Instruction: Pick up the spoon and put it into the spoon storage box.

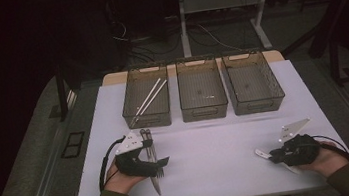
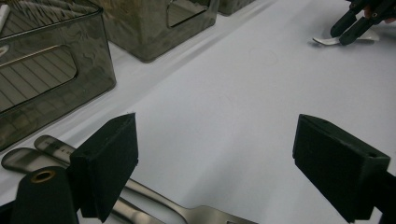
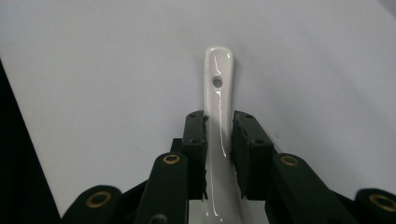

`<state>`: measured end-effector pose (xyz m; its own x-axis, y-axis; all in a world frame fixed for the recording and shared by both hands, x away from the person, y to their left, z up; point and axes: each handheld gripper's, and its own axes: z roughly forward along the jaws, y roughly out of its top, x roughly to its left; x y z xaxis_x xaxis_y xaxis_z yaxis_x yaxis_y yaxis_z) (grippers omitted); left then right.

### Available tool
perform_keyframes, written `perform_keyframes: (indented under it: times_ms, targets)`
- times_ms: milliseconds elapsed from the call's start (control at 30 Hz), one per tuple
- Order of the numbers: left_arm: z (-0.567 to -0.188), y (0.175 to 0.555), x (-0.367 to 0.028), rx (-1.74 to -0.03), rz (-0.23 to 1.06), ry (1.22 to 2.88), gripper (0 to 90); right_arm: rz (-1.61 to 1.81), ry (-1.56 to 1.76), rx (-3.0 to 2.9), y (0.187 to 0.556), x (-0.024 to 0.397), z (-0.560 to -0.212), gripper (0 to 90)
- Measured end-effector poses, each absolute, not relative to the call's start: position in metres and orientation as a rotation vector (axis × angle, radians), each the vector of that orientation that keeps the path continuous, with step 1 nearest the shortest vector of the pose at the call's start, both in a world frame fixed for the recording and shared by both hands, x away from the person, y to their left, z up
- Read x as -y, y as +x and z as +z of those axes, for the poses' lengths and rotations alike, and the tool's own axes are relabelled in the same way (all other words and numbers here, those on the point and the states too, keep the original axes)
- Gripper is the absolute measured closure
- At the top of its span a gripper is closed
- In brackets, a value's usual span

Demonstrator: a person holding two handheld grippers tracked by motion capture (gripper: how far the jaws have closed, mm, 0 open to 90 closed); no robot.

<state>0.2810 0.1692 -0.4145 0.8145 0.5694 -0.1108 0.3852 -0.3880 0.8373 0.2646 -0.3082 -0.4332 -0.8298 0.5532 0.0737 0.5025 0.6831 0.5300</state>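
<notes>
A white ceramic spoon (image 3: 217, 88) lies on the white table cover, its handle with a small hole pointing away. My right gripper (image 3: 219, 126) is shut on that handle, both pads pressing its sides. In the high view the spoon (image 1: 261, 153) sticks out left of the right gripper (image 1: 273, 155) near the front right. Several metal pieces of cutlery (image 1: 155, 183), a fork (image 2: 187, 214) among them, lie at the front left. My left gripper (image 2: 233, 168) stands open just above them, pads wide apart with nothing between them; from above, the left gripper (image 1: 158, 164) covers their middle.
Three smoky see-through bins stand in a row at the back: left bin (image 1: 148, 116) with white chopsticks (image 1: 149, 97), middle bin (image 1: 204, 109), right bin (image 1: 258, 101). The white cover (image 1: 213, 143) spreads bare between the hands. Dark floor and table legs lie beyond.
</notes>
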Motion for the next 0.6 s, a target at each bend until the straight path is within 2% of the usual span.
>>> perform_keyframes:
  times_ms: [133, 533, 567, 600]
  targets:
    - [-0.414, 0.28, -0.169, -0.707, 0.239, 2.022, 13.1, 0.854, 0.852, -2.808, 0.268, 0.298, -0.434, 75.3]
    - [-0.414, 0.28, -0.169, -0.706, 0.238, 2.025, 13.1, 1.032, 0.909, -2.748, 0.273, 0.306, -0.425, 75.8]
    - [-0.414, 0.28, -0.169, -0.705, 0.239, 2.024, 13.1, 1.046, 0.917, -2.743, 0.273, 0.307, -0.425, 85.9]
    - [-0.414, 0.28, -0.169, -0.705, 0.239, 2.024, 13.1, 1.067, 0.903, -2.705, 0.273, 0.309, -0.422, 90.0]
